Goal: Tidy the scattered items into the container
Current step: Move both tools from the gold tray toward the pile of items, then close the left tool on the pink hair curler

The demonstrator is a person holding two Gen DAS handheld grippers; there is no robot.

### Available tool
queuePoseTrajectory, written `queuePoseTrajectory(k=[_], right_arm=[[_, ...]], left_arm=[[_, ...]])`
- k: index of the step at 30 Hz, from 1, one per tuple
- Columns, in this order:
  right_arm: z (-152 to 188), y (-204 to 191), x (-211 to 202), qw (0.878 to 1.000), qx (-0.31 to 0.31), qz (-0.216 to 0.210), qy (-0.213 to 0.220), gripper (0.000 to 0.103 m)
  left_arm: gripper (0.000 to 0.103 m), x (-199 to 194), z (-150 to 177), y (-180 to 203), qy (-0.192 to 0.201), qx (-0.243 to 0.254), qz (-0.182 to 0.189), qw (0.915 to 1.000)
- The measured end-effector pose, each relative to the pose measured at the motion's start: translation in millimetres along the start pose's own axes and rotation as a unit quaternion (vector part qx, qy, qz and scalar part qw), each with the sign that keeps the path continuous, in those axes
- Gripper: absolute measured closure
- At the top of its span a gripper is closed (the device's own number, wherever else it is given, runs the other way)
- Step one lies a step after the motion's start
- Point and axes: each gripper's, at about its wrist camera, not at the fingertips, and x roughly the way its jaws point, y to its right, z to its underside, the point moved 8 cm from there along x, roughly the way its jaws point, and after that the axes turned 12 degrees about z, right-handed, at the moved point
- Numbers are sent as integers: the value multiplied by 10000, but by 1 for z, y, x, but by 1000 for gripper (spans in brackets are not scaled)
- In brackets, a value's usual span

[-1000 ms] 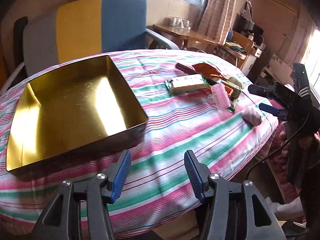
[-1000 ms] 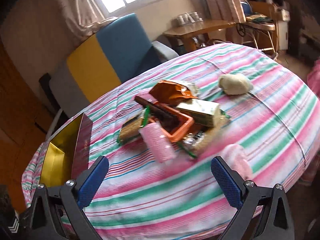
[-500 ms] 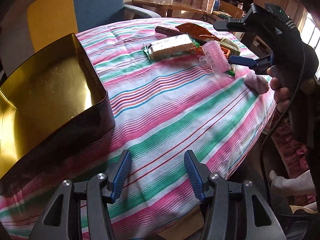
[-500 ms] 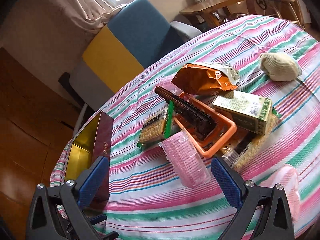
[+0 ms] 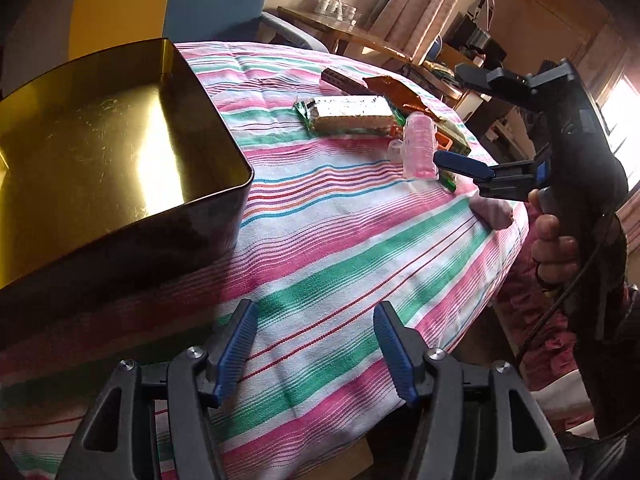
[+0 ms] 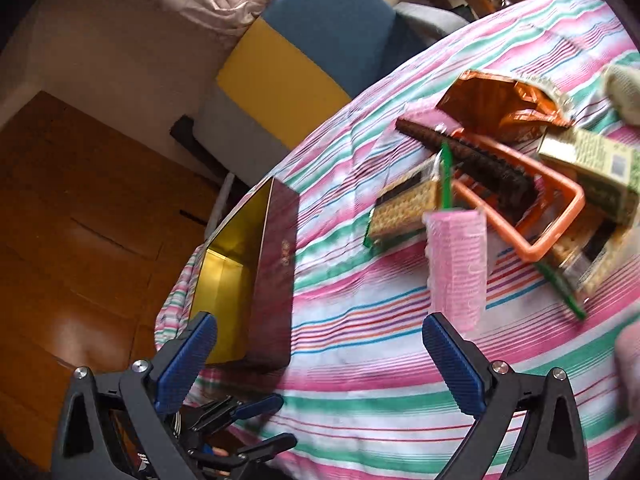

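Observation:
A gold-lined tin [image 5: 100,140] stands on the striped tablecloth at the left, with nothing in the part I see. The scattered pile lies far right: a cracker pack [image 5: 352,114], a pink hair roller [image 5: 418,148], an orange bag [image 5: 394,90], a dark bar [image 5: 344,80]. My left gripper [image 5: 314,344] hangs open over the near table edge, holding nothing. My right gripper [image 6: 320,344] is open and tilted; the roller [image 6: 456,264] lies just beyond its right fingertip. Past it are an orange tray [image 6: 560,216], a green box [image 6: 592,164] and the tin [image 6: 276,280].
A blue and yellow chair [image 5: 160,8] stands behind the table. A pink soft item [image 5: 494,212] sits at the table's right edge, a cream bundle [image 6: 624,88] lies beyond the pile. A hand [image 5: 552,248] holds the right gripper. Bare striped cloth lies between tin and pile.
The left gripper has dropped lower and closer to the tin's near corner. The right gripper has advanced toward the pile and rolled sideways; the pink roller now sits near its right finger.

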Motion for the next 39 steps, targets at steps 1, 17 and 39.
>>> queuePoseTrajectory(k=[1, 17, 39], right_arm=[[-6, 1, -3, 9999, 3, 98, 123, 0], [9, -30, 42, 9875, -418, -1052, -1097, 0], [43, 47, -61, 9994, -274, 198, -125, 0]], left_arm=[[41, -1, -1, -1, 45, -81, 93, 9999], [41, 2, -3, 0, 121, -162, 119, 9997], [41, 67, -115, 56, -238, -126, -51, 9996]])
